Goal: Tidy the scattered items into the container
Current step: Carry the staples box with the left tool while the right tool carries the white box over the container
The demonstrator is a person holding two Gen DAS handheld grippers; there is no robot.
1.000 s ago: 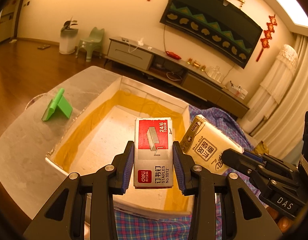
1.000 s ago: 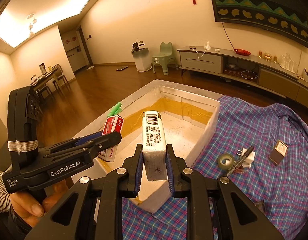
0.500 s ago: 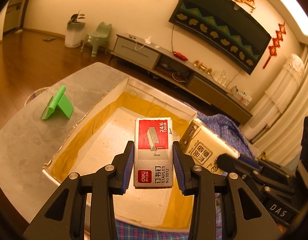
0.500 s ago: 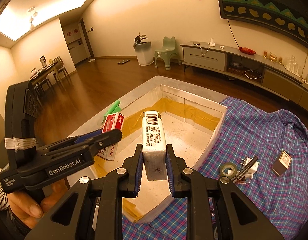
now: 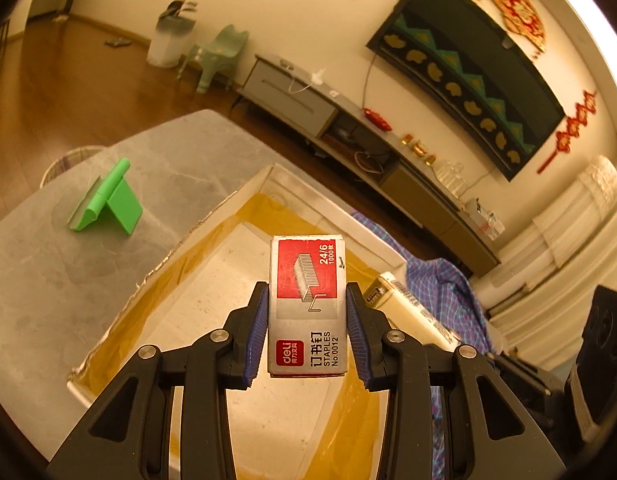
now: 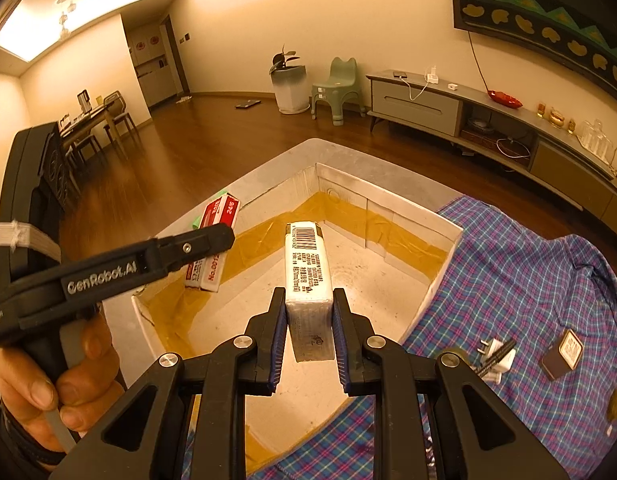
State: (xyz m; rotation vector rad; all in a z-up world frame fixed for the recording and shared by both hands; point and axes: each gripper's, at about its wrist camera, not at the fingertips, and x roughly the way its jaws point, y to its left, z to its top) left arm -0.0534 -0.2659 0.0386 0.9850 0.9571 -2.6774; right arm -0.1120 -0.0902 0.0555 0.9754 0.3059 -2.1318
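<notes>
My left gripper (image 5: 307, 334) is shut on a red and grey staples box (image 5: 307, 304), held over the white foam box (image 5: 212, 216) with yellow tape inside. My right gripper (image 6: 308, 336) is shut on a white tissue pack (image 6: 308, 272), also above the foam box's floor (image 6: 360, 280). In the right wrist view the left gripper's finger (image 6: 180, 252) and the staples box (image 6: 214, 248) hang over the box's left side, with a hand (image 6: 64, 392) on the handle. The tissue pack (image 5: 412, 312) shows at the right in the left wrist view.
A green phone stand (image 5: 108, 204) sits on the grey table (image 5: 48, 280) left of the foam box. On the plaid cloth (image 6: 528, 280) to the right lie a white plug (image 6: 494, 356), a black pen (image 6: 496, 358) and a small dark box (image 6: 562, 354).
Both grippers have moved forward over the foam box with their loads still held; the box interior now fills more of each view. The left view has rolled somewhat.
</notes>
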